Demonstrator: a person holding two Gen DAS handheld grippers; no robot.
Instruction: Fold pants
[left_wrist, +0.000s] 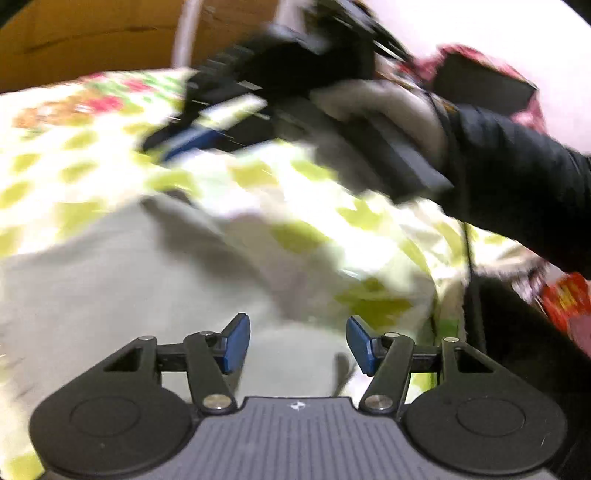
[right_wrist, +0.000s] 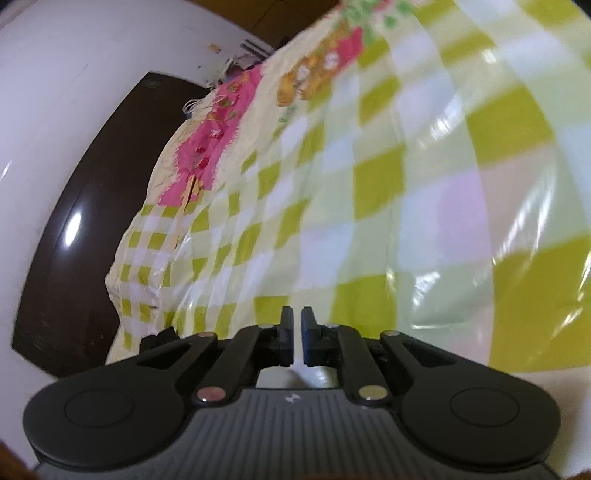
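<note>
Right tool (right_wrist: 297, 332) nearly closed, empty; left tool (left_wrist: 298, 343) open over pants (left_wrist: 110, 295)

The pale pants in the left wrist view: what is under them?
The pants lie on a green checked plastic cloth, which shows around them. What is below that cloth is covered and cannot be seen.

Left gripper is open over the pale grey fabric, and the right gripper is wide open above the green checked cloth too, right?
Not quite. The right gripper is closed, its fingers nearly together; the right wrist view shows it. I cannot tell whether anything is pinched. The rest stands: the left gripper is open over the pale grey fabric, and the green checked cloth lies ahead of the right one.
</note>
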